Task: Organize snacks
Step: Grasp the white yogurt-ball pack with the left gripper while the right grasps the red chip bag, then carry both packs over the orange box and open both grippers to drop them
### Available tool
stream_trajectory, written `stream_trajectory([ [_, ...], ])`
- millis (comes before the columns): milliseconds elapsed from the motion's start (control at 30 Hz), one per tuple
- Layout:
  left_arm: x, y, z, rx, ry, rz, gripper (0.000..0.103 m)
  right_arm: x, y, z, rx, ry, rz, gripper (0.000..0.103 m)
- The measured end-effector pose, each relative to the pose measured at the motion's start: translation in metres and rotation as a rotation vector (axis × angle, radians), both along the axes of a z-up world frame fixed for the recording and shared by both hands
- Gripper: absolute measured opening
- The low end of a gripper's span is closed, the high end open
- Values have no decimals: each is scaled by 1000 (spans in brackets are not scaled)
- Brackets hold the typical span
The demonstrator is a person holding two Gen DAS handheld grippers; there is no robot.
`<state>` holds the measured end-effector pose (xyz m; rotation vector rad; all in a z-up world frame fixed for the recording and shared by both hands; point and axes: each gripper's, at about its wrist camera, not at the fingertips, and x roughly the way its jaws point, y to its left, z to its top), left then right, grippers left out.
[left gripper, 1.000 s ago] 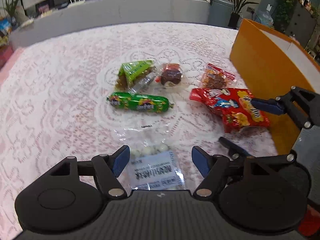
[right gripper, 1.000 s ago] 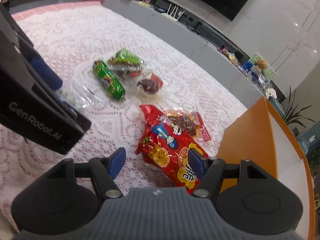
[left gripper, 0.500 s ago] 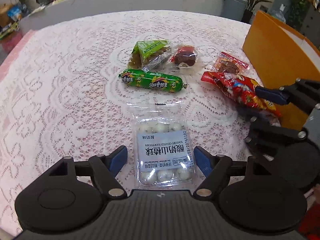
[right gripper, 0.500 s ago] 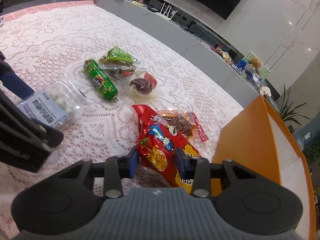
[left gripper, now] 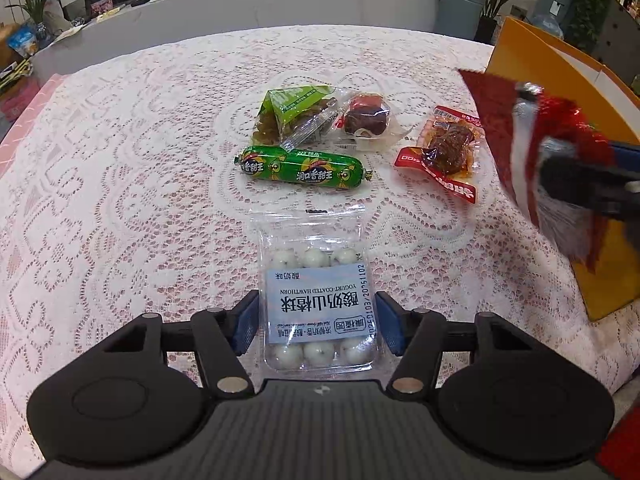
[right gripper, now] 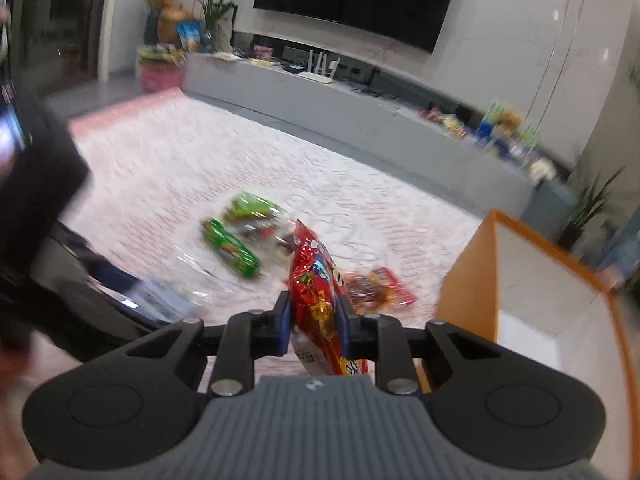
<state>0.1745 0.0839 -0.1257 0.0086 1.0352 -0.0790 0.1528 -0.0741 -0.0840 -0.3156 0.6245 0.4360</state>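
A clear pack of yogurt-coated hawthorn balls lies flat on the lace tablecloth. My left gripper straddles it, jaws closing, with the pads at the pack's side edges and no squeeze showing. My right gripper is shut on a red snack bag, jaws still tightening, and holds it above the table. The left wrist view shows that red bag hanging at the right, in front of the orange box.
On the cloth lie a green sausage, a green-labelled packet, a dark sweet in clear wrap and a red spicy-strip packet. The open orange box stands at the table's right edge. A grey counter runs behind.
My right gripper closed on the red snack bag and lifted it off the table. The left gripper's jaws narrowed around the hawthorn pack, which now sits further in between them.
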Motion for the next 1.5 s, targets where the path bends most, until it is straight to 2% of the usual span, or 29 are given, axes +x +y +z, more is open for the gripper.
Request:
stream_trajectory([
  [167,-4,2,1,-8,0,1,69,16,-27,17,243,232,-20,19],
  [267,-5,1,2,-2,-2,-3,69,28,-35,9,291,289,-69,19],
  [433,-4,-1,0,9,-8,-13,69,36,-33,0,298,246,-96,22],
  [467,-4,-2,0,13,-10,-16,69,37,-30,-1,282,230,-97,24],
  [533,-3,-3,0,20,-15,-21,70,37,-25,-4,249,191,-96,35],
  [600,-3,-5,-1,30,-18,-27,70,39,-23,-7,242,174,-84,36],
  [700,-1,-4,-2,26,-18,-25,70,39,-19,-10,221,156,-79,46],
  [733,-2,-4,-2,25,-19,-25,70,39,-16,-11,205,141,-76,46],
  [800,-2,-4,-2,27,-21,-26,70,37,-15,-10,192,125,-70,45],
  [833,-2,-5,-2,30,-24,-29,69,37,-14,-9,192,120,-65,30],
  [867,-2,-5,-2,31,-26,-33,68,36,-15,-8,203,118,-54,22],
  [1200,-5,-2,5,-3,-52,-5,65,32,-25,3,272,95,-72,21],
  [1500,-12,-6,38,-72,-123,3,65,21,-33,21,321,93,-63,20],
])
